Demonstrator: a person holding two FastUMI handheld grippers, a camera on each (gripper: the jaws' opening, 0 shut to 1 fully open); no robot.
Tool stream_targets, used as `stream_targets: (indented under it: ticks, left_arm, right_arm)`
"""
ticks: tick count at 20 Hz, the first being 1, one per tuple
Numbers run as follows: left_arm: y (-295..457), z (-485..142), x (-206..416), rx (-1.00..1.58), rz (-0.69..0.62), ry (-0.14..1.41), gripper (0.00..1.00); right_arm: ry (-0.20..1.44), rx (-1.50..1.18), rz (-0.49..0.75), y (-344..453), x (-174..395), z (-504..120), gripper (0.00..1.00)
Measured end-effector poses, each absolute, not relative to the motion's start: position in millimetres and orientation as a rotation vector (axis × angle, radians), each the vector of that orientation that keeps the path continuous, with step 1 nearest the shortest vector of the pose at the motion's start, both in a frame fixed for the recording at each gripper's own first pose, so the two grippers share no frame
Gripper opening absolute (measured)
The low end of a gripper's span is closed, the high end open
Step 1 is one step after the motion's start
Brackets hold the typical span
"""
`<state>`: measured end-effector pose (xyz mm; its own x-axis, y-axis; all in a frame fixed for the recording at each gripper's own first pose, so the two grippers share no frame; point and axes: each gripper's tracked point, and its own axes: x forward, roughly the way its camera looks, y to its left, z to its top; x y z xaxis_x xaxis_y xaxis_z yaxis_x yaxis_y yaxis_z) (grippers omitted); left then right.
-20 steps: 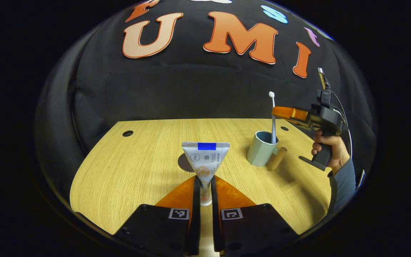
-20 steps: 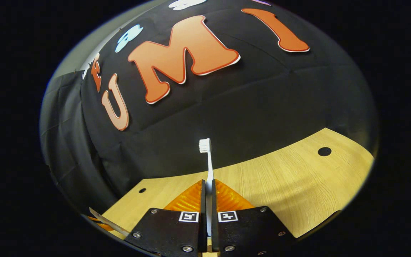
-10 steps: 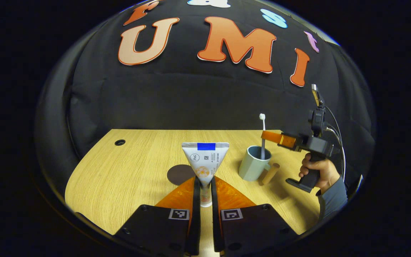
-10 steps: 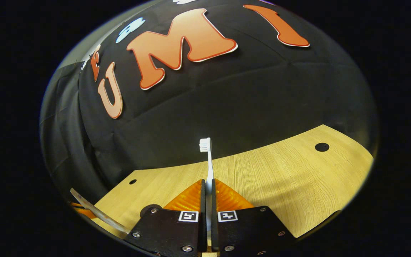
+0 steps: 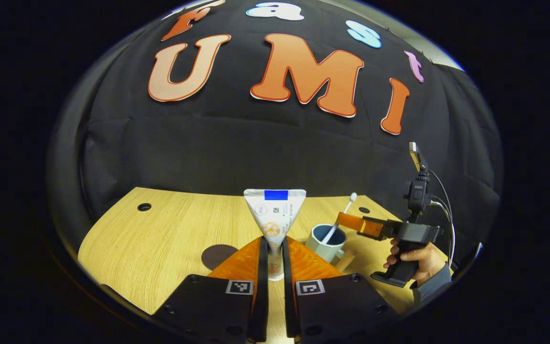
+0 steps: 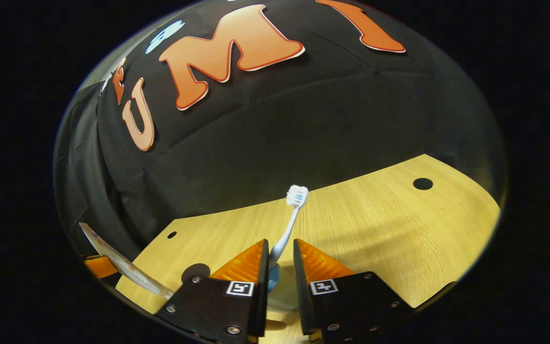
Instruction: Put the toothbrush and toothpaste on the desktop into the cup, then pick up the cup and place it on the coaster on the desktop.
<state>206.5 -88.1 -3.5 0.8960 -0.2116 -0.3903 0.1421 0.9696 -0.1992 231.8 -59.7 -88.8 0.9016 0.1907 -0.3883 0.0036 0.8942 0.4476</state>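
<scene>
My left gripper (image 5: 275,240) is shut on the neck of an upright white toothpaste tube (image 5: 275,215), held above the wooden desk (image 5: 160,239). Just to its right stands a pale blue cup (image 5: 323,242) with a wooden handle (image 5: 346,260). A white toothbrush (image 5: 344,215) leans inside the cup, head up. In the right gripper view my right gripper (image 6: 280,244) is open directly over the cup (image 6: 277,291). The toothbrush (image 6: 294,210) tilts right between the parted fingers, free of them. A dark round coaster (image 5: 217,253) lies left of the cup.
A hand (image 5: 413,260) holds the right gripper at the desk's right side. The desk has small round holes (image 5: 143,207) (image 6: 422,183) near its far corners. The black cloth wall rises right behind the desk. The toothpaste tube (image 6: 117,263) shows at the right gripper view's left edge.
My right gripper lowered the toothbrush into the cup and opened; the brush now leans freely. My left gripper, still holding the tube, has drawn closer to the cup.
</scene>
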Motion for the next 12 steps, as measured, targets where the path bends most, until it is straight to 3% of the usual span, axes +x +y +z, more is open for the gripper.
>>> stream_targets:
  ticks: [1,2,3,4,5,6,9,10,11,12]
  left_arm:
    - [-88,-2,217,-0.177,-0.189,0.413,0.18]
    - [-89,0,227,-0.191,-0.197,0.398,0.18]
    - [-90,-1,237,-0.207,-0.201,0.383,0.18]
    - [-92,-1,247,-0.229,-0.206,0.374,0.18]
    - [-92,-2,255,-0.242,-0.214,0.368,0.18]
    - [-92,-1,263,-0.257,-0.220,0.362,0.18]
    - [-90,9,285,-0.295,-0.242,0.326,0.18]
    - [-92,9,294,-0.307,-0.248,0.312,0.18]
    - [-96,8,306,-0.318,-0.256,0.299,0.18]
    - [-98,8,316,-0.325,-0.261,0.292,0.18]
  right_arm:
    - [0.458,0.452,0.092,-64,226,-91,0.37]
    - [0.465,0.453,0.087,-68,221,-92,0.40]
    - [0.462,0.452,0.082,-73,215,-91,0.49]
    - [0.461,0.449,0.071,-79,212,-92,0.52]
    - [0.462,0.449,0.064,-83,208,-92,0.47]
    - [0.466,0.455,0.063,-87,205,-93,0.58]
    - [0.464,0.481,0.065,-94,194,-89,0.64]
    - [0.457,0.471,0.059,-99,190,-89,0.64]
    - [0.456,0.460,0.050,-104,186,-89,0.55]
    - [0.454,0.455,0.046,-109,181,-88,0.66]
